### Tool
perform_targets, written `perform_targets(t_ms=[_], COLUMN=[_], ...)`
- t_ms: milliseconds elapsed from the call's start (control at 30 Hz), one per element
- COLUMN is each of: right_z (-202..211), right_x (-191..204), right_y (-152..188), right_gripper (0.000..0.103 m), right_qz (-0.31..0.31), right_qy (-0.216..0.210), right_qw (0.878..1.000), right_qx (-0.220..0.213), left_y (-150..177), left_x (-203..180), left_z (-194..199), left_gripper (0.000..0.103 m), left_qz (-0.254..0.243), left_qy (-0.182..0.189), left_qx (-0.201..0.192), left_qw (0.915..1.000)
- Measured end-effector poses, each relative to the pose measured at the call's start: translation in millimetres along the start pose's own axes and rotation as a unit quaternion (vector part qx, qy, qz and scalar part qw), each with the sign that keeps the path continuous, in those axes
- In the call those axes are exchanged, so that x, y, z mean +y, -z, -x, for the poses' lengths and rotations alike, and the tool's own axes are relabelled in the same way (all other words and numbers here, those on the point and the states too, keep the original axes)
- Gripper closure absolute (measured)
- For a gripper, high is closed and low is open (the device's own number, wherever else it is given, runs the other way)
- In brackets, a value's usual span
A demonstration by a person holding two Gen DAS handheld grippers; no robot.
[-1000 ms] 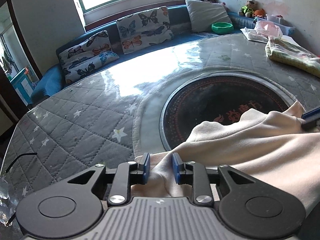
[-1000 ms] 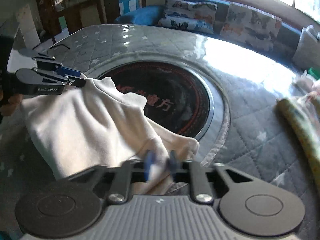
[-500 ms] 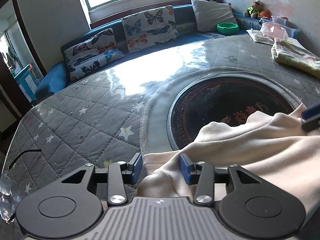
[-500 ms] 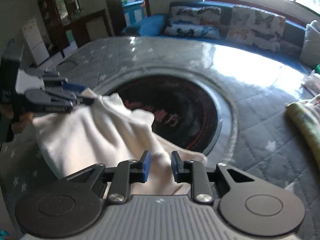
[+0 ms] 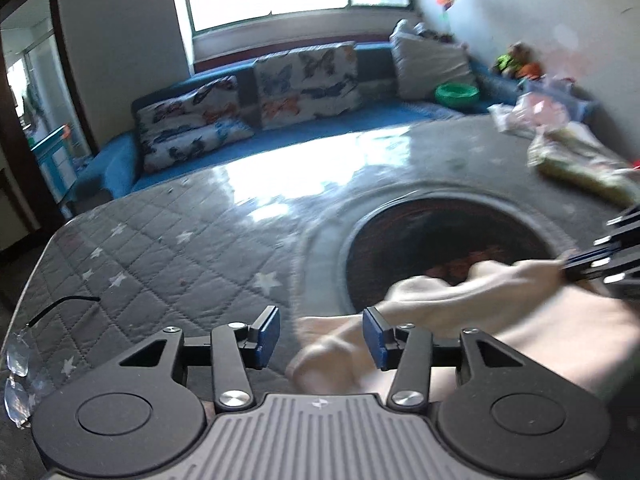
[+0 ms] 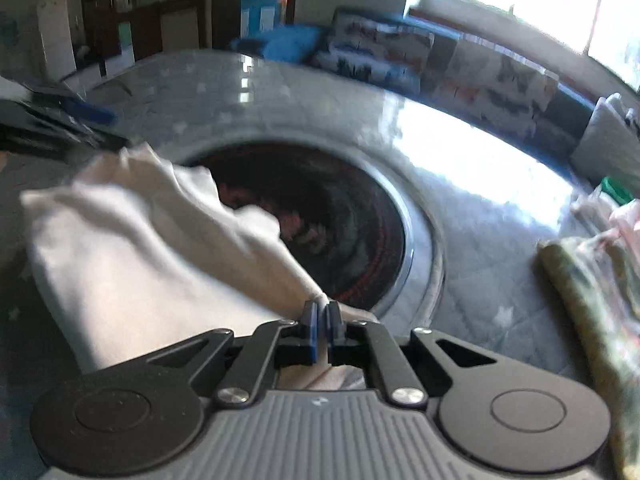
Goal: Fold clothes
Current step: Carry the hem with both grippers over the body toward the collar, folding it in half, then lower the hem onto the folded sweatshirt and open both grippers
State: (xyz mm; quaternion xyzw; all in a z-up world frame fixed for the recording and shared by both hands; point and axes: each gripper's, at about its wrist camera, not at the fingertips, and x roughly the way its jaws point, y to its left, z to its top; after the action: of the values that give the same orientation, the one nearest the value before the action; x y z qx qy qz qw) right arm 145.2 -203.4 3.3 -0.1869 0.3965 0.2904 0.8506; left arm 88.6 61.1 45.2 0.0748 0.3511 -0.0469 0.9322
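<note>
In the left wrist view, the cream garment is a soft, plain, pale cloth, bunched into rounded folds and blurred by motion. It lies on the grey quilted table cover, at the near rim of the dark round inset in the table's middle. The left gripper has its blue-padded jaws spread wide; a rumpled lump of the cloth sits in the gap between them, nearer the right-hand pad, and neither pad visibly presses it. From there the cloth runs rightward and slightly away, drawn into a taut ridge that ends at the right gripper, whose closed tips pinch the far corner at the frame's right edge. So the long axis runs from one gripper to the other, left to right across the picture. A pair of glasses lies on the cover at the far left, and a folded patterned cloth rests well apart at the far right.

In the right wrist view, the right gripper has its jaws nearly together, clamping a thin edge of the cream garment. The cloth fans out from that pinch up and to the left, widening into a pale sheet with long creases, partly over the edge of the dark inset. Its far corner rises toward the left gripper, which is dark and blurred at the left edge; whether it touches the cloth there I cannot tell.
</note>
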Motion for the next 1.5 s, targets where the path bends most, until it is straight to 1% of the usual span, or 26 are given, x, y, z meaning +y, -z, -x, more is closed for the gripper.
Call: perform_targets(t_ms=[67,133,233,367,400,467,567,667,767,833,867,900,933,967,1000,1033,1133,1233,1333,1400,1500], right_z=[-3,2,12,13,9,-5,-21,-13,2,12,16,21,23,27,30,33,33,25,23,29,35], right_x=[-2,-6,-5,10,13,18,18,20,28,38,44,50,55,61,66,73,85,89,88,87,83], right_y=[0,-5,-12,-25,-28,-31,-28,-29,-30,-29,-28,-27,-25,-23,-22,-21,-16,-8,-3,-7,-8], right_gripper=[0.097,0.093,0.093,0.093,0.093,0.093,0.093,0.089,0.08,0.078,0.077,0.076,0.074,0.071,0.07,0.069,0.068,0.068,0.067,0.067,0.067], right_qz=[-0.004,-0.022,-0.03,-0.03,-0.034,-0.037,-0.045,-0.044,-0.028,-0.013,-0.003,0.007,0.015,0.023,0.029,0.035,0.046,0.046,0.037,0.034,0.027], right_qy=[-0.001,-0.003,-0.009,-0.056,-0.07,-0.081,-0.069,-0.071,-0.08,-0.094,-0.101,-0.107,-0.111,-0.114,-0.119,-0.127,-0.137,-0.14,-0.142,-0.139,-0.138], right_qw=[1.0,1.0,0.999,0.998,0.997,0.996,0.997,0.996,0.996,0.995,0.995,0.994,0.994,0.993,0.992,0.991,0.989,0.989,0.989,0.989,0.99], right_qx=[-0.002,-0.003,-0.016,-0.026,-0.023,-0.007,0.006,0.0,-0.015,-0.018,-0.019,-0.021,-0.022,-0.023,-0.025,-0.026,-0.026,-0.012,-0.015,-0.02,-0.027], left_y=[7,14,26,34,36,40,43,43,44,45,44,45,46,46,46,45,43,44,43,41,34], left_x=[-9,-17,-24,-15,-12,-7,12,32,41,40,40,40,39,39,38,36,32,30,30,30,32], left_z=[13,25,34,33,33,32,36,35,25,17,14,12,10,9,9,10,12,13,10,11,16], left_gripper=[0.054,0.054,0.054,0.054,0.055,0.055,0.056,0.056,0.056,0.058,0.065,0.075,0.08,0.088,0.093,0.095,0.098,0.098,0.098,0.097,0.095], left_qz=[-0.004,-0.009,-0.003,0.03,0.038,0.055,0.09,0.119,0.121,0.12,0.12,0.12,0.117,0.115,0.111,0.105,0.085,0.076,0.074,0.073,0.083], left_qy=[0.021,0.039,0.064,0.059,0.058,0.055,0.043,0.027,0.027,0.032,0.036,0.042,0.048,0.054,0.057,0.056,0.035,0.014,0.017,0.012,0.002], left_qx=[-0.006,-0.008,-0.002,0.01,0.013,0.02,0.024,0.032,0.046,0.052,0.055,0.057,0.057,0.056,0.054,0.049,0.039,0.031,0.037,0.038,0.031], left_qw=[0.9997,0.9992,0.998,0.9978,0.9975,0.9968,0.9947,0.992,0.9912,0.9909,0.9907,0.9903,0.9903,0.9903,0.9907,0.9917,0.995,0.9965,0.9964,0.9965,0.996])
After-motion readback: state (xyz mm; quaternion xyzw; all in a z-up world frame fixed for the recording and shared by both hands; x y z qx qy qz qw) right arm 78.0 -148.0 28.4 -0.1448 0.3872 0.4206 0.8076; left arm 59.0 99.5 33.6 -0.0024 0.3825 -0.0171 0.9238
